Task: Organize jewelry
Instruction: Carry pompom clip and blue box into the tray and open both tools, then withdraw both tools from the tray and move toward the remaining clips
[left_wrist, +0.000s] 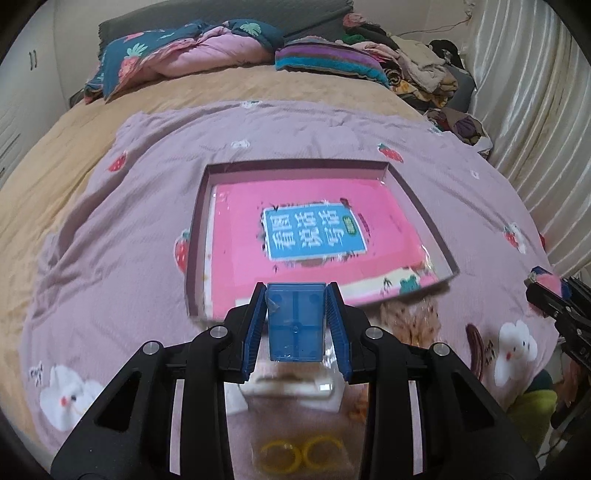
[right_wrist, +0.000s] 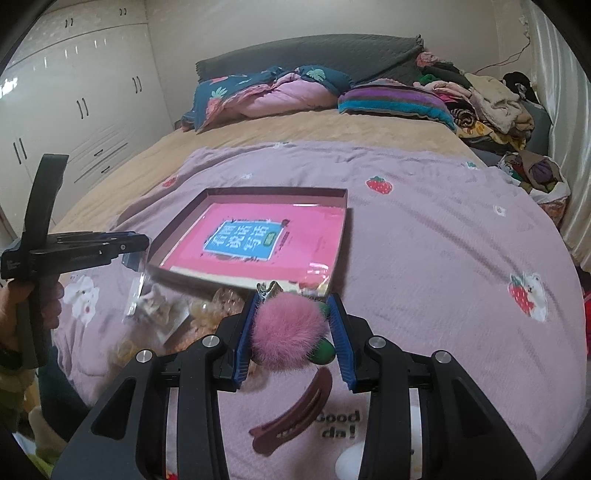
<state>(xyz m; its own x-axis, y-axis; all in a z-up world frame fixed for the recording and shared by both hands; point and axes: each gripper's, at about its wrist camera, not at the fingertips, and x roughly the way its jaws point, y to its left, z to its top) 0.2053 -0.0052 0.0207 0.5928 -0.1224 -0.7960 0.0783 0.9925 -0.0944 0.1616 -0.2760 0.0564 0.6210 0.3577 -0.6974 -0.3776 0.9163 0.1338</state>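
A: Big picture first: a wide bed under a lilac strawberry-print blanket, and in the middle of it a shallow brown cardboard tray with a pink book lying flat inside.

B: And both hands are loaded. The left gripper is clamped narrow on a small blue translucent plastic box, held above the near edge of the tray.

A: The right gripper is squeezing a fluffy pink pom-pom hair clip, its metal clip end poking forward, also just short of the tray's near wall.

B: Loose on the blanket: a long brown plastic hair clip, a pair of yellow rings, some clear wrapped pieces.

A: Risks? That fur is soft, so I'd guess the pom-pom could slip or twist out on release and land outside the tray.

B: And the box is smooth plastic; tilt it, and it may slide from the pads or spill whatever is inside.
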